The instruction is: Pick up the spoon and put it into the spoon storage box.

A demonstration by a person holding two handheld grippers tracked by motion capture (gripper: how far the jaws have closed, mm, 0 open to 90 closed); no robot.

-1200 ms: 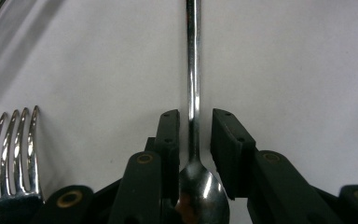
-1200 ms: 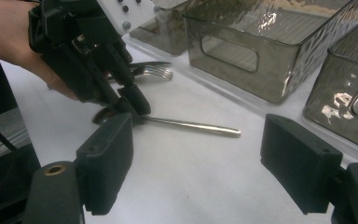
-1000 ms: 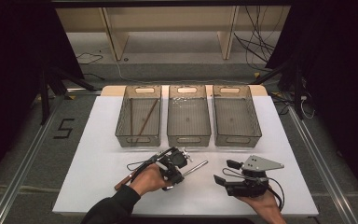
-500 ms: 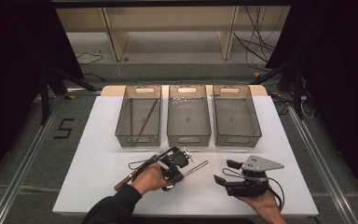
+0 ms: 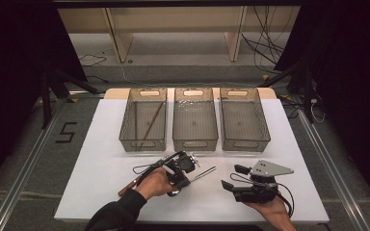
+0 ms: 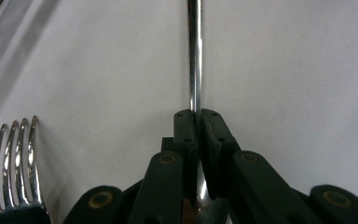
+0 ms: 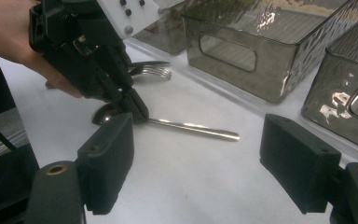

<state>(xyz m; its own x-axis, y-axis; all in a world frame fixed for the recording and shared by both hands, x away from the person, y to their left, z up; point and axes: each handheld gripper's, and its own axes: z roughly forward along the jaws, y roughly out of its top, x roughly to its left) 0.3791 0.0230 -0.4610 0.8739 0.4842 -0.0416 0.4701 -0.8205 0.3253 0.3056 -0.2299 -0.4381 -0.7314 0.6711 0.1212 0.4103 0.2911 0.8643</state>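
Clamping spoon (image 6: 195,70) handle near bowl, left gripper (image 6: 196,122) jaws just closed on it, on white table (image 5: 101,159); fork (image 6: 14,163) left. Right gripper (image 7: 196,163) wide, holding nothing.

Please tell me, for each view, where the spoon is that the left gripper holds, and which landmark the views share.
High view: spoon at bottom centre, handle pointing right from the left gripper.
Left gripper view: handle runs up from the shut jaws.
Right gripper view: centre-left, on the table.
Shared landmark: fork beside the spoon.
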